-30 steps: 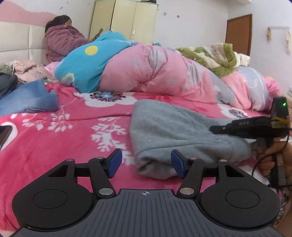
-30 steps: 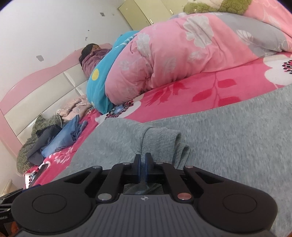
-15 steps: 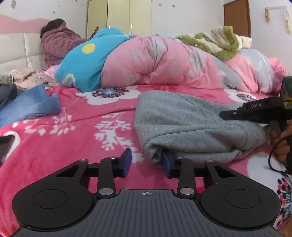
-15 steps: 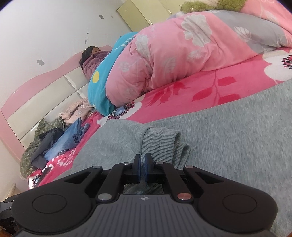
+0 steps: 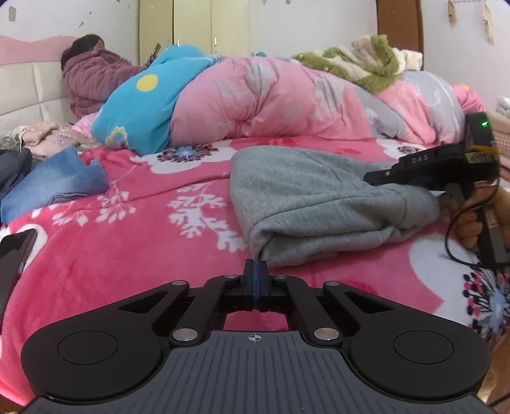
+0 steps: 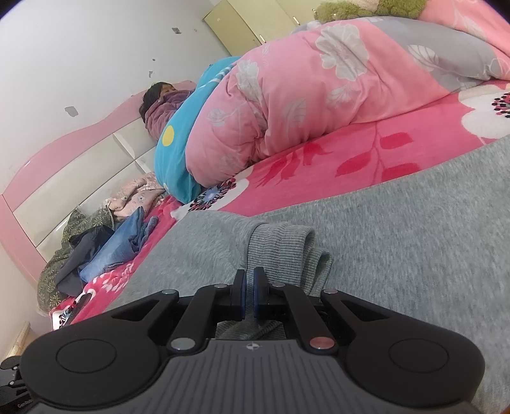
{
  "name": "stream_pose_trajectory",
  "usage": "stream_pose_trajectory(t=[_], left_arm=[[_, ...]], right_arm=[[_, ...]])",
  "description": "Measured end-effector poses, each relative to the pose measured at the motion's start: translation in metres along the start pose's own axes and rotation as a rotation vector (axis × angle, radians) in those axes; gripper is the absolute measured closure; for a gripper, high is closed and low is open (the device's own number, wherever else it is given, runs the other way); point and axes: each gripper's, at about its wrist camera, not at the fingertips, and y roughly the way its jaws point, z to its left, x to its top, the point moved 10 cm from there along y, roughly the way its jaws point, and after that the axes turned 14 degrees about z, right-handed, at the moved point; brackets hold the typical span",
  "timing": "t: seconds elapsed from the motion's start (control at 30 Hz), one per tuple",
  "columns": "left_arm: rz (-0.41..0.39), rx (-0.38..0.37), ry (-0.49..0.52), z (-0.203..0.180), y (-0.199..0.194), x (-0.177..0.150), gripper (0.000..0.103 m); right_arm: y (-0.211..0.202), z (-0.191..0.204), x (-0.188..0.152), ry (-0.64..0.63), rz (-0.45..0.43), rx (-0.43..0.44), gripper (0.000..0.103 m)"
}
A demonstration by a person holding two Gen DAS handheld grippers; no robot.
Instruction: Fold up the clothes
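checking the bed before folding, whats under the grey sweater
The grey sweater lies on the pink floral blanket, which shows all around it. Whatever is beneath its middle is covered, so I cannot tell if anything else lies there.

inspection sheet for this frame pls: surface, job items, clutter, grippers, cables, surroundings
Surface: pink floral bedspread, soft and rumpled.
Job's things: grey sweatshirt, partly folded, ribbed cuff lying on top.
Clutter: blue jeans, dark garment, pale pink clothes, dark flat object at the bed edge.
Grippers: left gripper just closed on the sweatshirt's near corner; right gripper shut on the cuff.
Cables: black cable looping below the right hand.
Surroundings: pink quilt, blue pillow, person at the headboard, wardrobe, door.
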Motion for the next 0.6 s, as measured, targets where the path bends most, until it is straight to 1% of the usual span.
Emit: stream_pose_trajectory(t=[0.07,0.1,0.13,0.17,0.2,0.27,0.33,0.43,0.47,0.5,0.53,0.57,0.6], left_arm=[[-0.016,-0.039,0.001,-0.001,-0.009,0.002,0.103],[-0.027,-0.045,0.003,-0.001,-0.012,0.005,0.101],[-0.037,-0.03,0.012,-0.001,-0.012,0.01,0.099],[-0.038,-0.004,0.031,-0.001,-0.009,0.014,0.096],[-0.031,0.022,0.049,-0.001,-0.002,0.018,0.086],[-0.003,0.054,0.072,-0.002,0.015,0.022,0.071],[0.016,0.055,0.067,-0.002,0.029,0.025,0.071],[0.003,0.018,0.028,-0.001,0.033,0.027,0.071],[0.0,0.004,0.017,-0.001,0.032,0.027,0.073],[-0.003,-0.014,0.008,-0.001,0.031,0.026,0.082],[-0.005,-0.033,-0.002,-0.001,0.029,0.025,0.088],[-0.01,-0.039,-0.007,-0.001,0.027,0.025,0.091],[-0.015,-0.03,-0.003,-0.002,0.024,0.024,0.094]], right_arm=[[0.0,0.0,0.0,0.001,0.0,0.001,0.102],[0.0,0.0,0.0,0.001,0.0,0.002,0.102],[0.0,0.0,0.0,0.002,0.0,0.003,0.102],[0.0,0.0,0.0,0.004,0.0,0.004,0.102],[0.0,0.0,0.0,0.005,0.0,0.005,0.102],[0.0,0.0,0.0,0.005,-0.001,0.005,0.102],[0.0,0.0,0.0,0.005,-0.001,0.005,0.102],[0.0,0.0,0.0,0.007,-0.001,0.007,0.102],[0.0,0.0,0.0,0.008,-0.001,0.008,0.102],[0.0,0.0,0.0,0.008,-0.001,0.008,0.102],[0.0,0.0,0.0,0.008,-0.001,0.008,0.102],[0.0,0.0,0.0,0.007,-0.001,0.007,0.102],[0.0,0.0,0.0,0.007,-0.001,0.007,0.102]])
